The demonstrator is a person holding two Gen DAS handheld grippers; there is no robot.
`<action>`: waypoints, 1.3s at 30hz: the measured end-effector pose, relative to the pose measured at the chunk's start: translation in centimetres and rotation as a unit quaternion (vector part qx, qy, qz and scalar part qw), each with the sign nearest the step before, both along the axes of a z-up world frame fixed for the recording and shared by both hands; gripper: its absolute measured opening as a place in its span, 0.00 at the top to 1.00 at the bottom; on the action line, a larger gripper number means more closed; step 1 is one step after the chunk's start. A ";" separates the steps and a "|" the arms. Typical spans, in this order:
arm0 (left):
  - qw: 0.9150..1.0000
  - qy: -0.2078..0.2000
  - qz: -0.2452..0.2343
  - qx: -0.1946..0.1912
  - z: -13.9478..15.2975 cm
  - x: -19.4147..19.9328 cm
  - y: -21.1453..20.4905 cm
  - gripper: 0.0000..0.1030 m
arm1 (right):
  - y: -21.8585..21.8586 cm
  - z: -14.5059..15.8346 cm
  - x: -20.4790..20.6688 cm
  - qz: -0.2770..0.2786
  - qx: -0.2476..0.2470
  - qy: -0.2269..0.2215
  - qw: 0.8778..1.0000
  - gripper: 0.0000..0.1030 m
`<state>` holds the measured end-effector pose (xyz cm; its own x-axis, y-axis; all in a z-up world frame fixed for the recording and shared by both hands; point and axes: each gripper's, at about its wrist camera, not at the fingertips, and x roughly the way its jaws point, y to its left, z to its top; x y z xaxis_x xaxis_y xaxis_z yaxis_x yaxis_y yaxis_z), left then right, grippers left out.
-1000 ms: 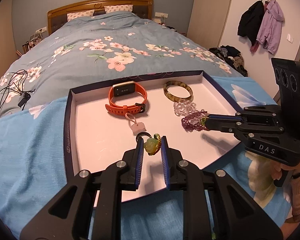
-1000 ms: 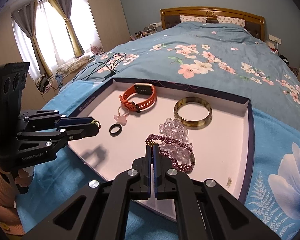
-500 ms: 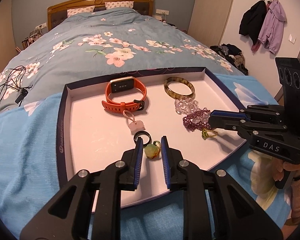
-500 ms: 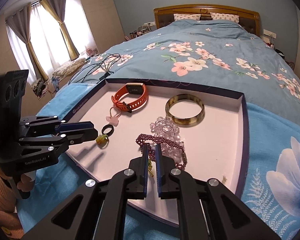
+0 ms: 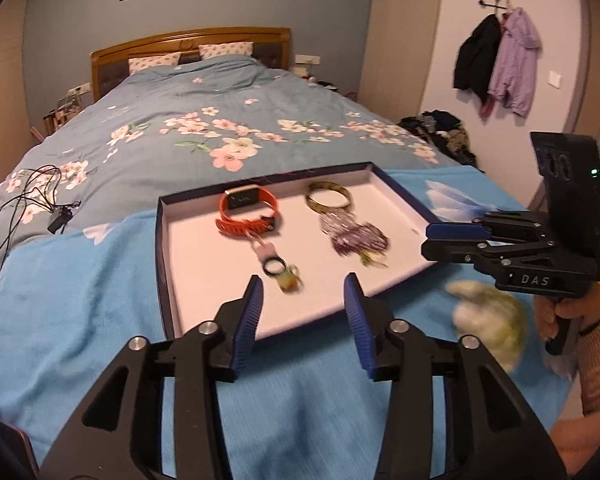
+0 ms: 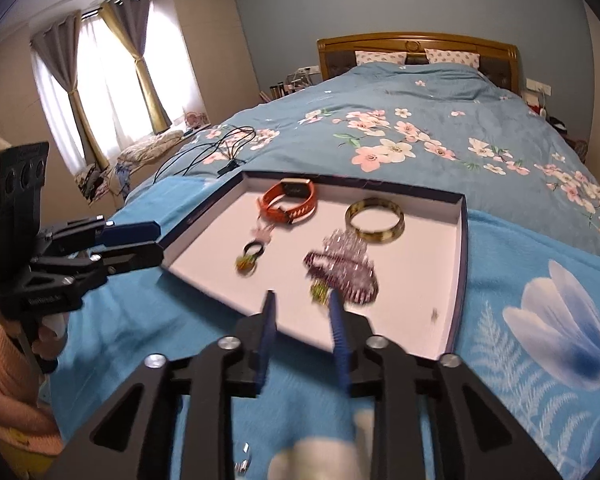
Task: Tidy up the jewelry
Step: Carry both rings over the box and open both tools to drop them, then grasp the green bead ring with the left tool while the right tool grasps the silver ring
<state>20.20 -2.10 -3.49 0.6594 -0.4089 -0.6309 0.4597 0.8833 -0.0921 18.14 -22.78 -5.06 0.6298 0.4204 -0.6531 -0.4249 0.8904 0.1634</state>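
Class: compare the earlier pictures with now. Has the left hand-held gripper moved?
Yes. The left hand-held gripper has drawn back from the black ring to the tray's near edge, its jaws just opened, leaving the green ring behind.

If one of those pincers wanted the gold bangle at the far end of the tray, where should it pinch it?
Probably the bangle's near rim, one finger inside the hoop and one outside, coming down from above. It lies flat and apart from the orange watch, but the beaded bracelets crowd its near-left edge, so the near-right arc looks freest. Both the left gripper and right gripper hang open and empty.
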 end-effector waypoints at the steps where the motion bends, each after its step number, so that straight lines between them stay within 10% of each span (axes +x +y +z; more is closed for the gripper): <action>1: 1.000 0.000 -0.002 -0.001 0.0 -0.5 0.2 0.56 | 0.0 -0.1 -0.6 0.002 -0.004 0.000 1.000 0.72; 23: 0.994 0.064 -0.080 0.027 -5.4 -7.7 -2.6 0.53 | 2.1 -4.4 -8.2 0.026 -0.056 0.057 0.996 0.72; 39: 0.992 0.096 -0.075 0.035 -6.8 -6.3 -3.8 0.77 | 2.5 -4.5 -8.4 0.017 -0.079 0.046 0.996 0.91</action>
